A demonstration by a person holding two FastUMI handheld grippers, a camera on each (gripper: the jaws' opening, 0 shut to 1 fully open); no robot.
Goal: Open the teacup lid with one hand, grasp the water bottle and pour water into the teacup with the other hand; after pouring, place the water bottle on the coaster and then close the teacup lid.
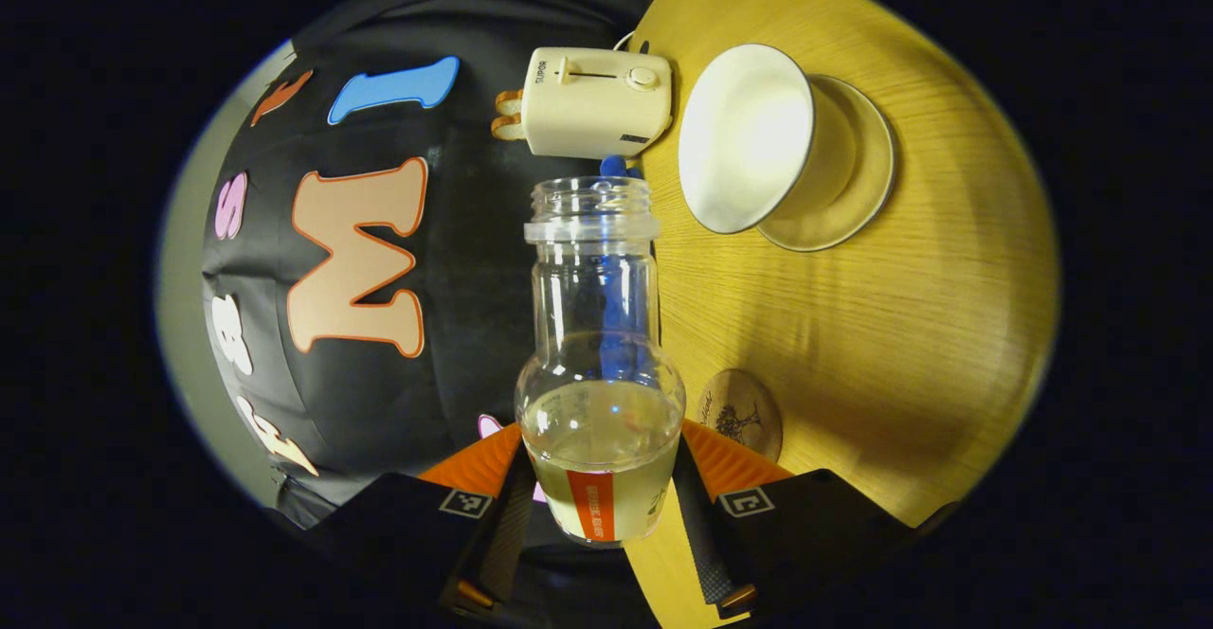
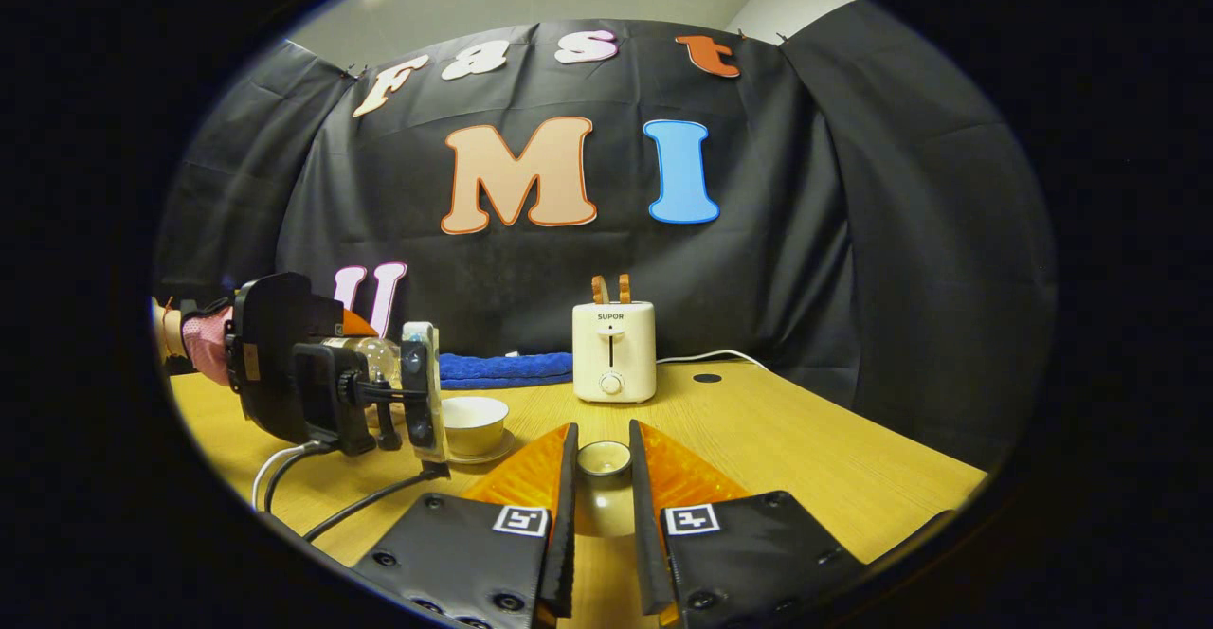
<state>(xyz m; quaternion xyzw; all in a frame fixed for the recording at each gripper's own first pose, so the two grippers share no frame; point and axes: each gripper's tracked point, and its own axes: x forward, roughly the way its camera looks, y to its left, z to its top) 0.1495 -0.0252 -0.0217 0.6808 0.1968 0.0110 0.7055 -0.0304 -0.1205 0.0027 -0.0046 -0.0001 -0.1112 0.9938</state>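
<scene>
Behind the left claw [image 2: 417, 402], the water bottle [image 2: 374, 356] sits mostly hidden.

The water bottle [image 1: 600, 364] is clear plastic, uncapped, roughly one-third full of pale liquid, with an orange label band near its base. It is held off the counter, tipped so its open mouth points toward the teacup [image 1: 749, 136]. The teacup is white, open, and stands on a matching saucer [image 1: 858, 184]. The teacup lid [image 2: 604, 459] is white, with a round knob. The coaster [image 1: 741, 411] is round, brown, printed with a tree, lying flat beside the bottle's base.
</scene>
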